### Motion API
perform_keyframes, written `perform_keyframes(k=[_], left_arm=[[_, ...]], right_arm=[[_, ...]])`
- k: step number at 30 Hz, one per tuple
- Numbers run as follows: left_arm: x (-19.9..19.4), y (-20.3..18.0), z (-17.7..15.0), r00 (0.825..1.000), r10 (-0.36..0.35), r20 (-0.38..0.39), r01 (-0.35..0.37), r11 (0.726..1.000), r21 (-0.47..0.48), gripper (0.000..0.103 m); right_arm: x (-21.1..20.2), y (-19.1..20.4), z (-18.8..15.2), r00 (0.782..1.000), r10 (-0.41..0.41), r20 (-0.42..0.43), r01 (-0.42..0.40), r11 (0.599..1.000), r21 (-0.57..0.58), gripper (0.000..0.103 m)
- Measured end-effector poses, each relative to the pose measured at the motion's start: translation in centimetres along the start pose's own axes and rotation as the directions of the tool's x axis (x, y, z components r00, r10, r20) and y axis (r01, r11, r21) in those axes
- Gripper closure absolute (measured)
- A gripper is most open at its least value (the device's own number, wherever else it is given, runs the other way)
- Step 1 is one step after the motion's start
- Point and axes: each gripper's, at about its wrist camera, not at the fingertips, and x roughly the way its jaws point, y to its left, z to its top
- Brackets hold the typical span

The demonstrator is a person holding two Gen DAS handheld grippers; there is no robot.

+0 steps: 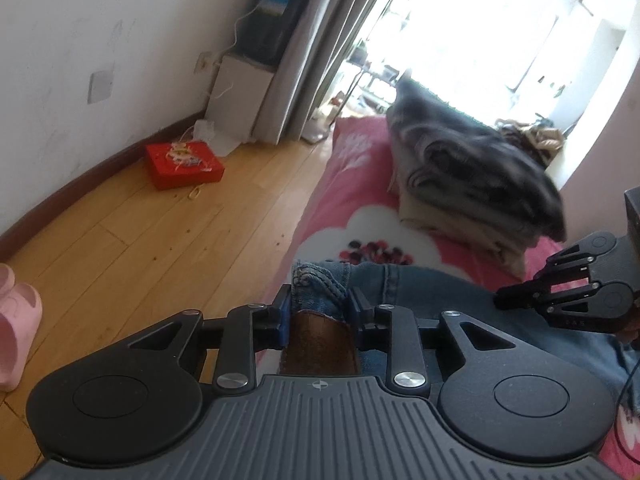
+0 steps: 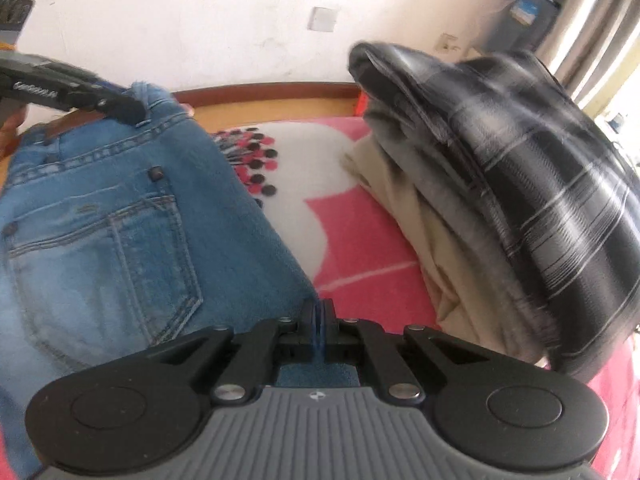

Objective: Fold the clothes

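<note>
Blue jeans (image 2: 112, 216) lie on a pink flowered blanket (image 2: 360, 240), back pocket up. My left gripper (image 1: 318, 308) is shut on the jeans' waistband (image 1: 316, 284), where a brown leather patch (image 1: 318, 344) shows between the fingers. It also shows in the right wrist view (image 2: 120, 108) at the waistband's far corner. My right gripper (image 2: 318, 320) is shut on the jeans' edge. It shows in the left wrist view (image 1: 504, 300) at the right, on the denim.
A stack of folded clothes, a black-and-grey plaid garment (image 2: 540, 184) over beige ones (image 2: 432, 248), lies on the blanket beside the jeans. A red box (image 1: 184, 164) and pink slippers (image 1: 16, 332) are on the wooden floor. Curtains (image 1: 320, 48) hang by the window.
</note>
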Motion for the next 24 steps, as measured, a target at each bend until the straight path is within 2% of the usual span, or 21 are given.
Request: perform_keyframes(k=[2,5,6,9,10,13,17,21,24], left_arm=[[-0.1,0.1,0.3,1.0,0.008,-0.012,-0.008,1.0,-0.015,0.068],[-1.2,0.4,0.8,1.0,0.02,-0.003,-0.02,0.999,-0.039,0.058],[-1.7,0.4,1.0,0.999,0.036,0.01,-0.035,0.999,-0.041,0.057],[-3.2,0.1,1.7,0.997,0.058,0.056,-0.056,0.997,-0.047,0.057],[-3.7,0.0,1.9,0.996,0.06,0.072,-0.057,0.997,-0.05,0.057],[-3.9,-1.7,2.5,0.998,0.006,0.061,-0.004,1.0,-0.023,0.057],[-2.3,-5.1,2.1,0.996,-0.076,-0.045,0.079,0.995,0.058,0.057],[0.3,-7.8,0.0,0.988,-0.045,-0.149,0.07,0.984,0.166,0.057],[1.1,-8.4,-1.3,0.99,-0.014,-0.14,0.046,0.973,0.228,0.057]], right_arm=[[-0.2,-0.7,-0.3,1.0,0.0,0.028,-0.002,0.997,0.075,0.095],[-1.9,-3.5,-1.0,0.996,0.012,0.093,-0.035,0.967,0.251,0.078],[-3.1,-5.0,-1.6,0.992,0.008,0.125,-0.049,0.944,0.327,0.074],[-6.8,-9.6,-3.8,0.977,-0.031,0.212,-0.088,0.845,0.527,0.074],[-8.0,-10.7,-4.8,0.975,-0.063,0.212,-0.066,0.834,0.548,0.074],[-11.1,-12.7,-7.9,0.975,-0.144,0.167,0.029,0.834,0.551,0.074],[-11.7,-12.4,-11.9,0.987,-0.153,0.039,0.115,0.868,0.483,0.074],[-10.5,-11.0,-15.7,0.985,-0.152,-0.076,0.17,0.896,0.409,0.074],[-9.5,-9.9,-18.6,0.974,-0.156,-0.162,0.205,0.915,0.349,0.074]])
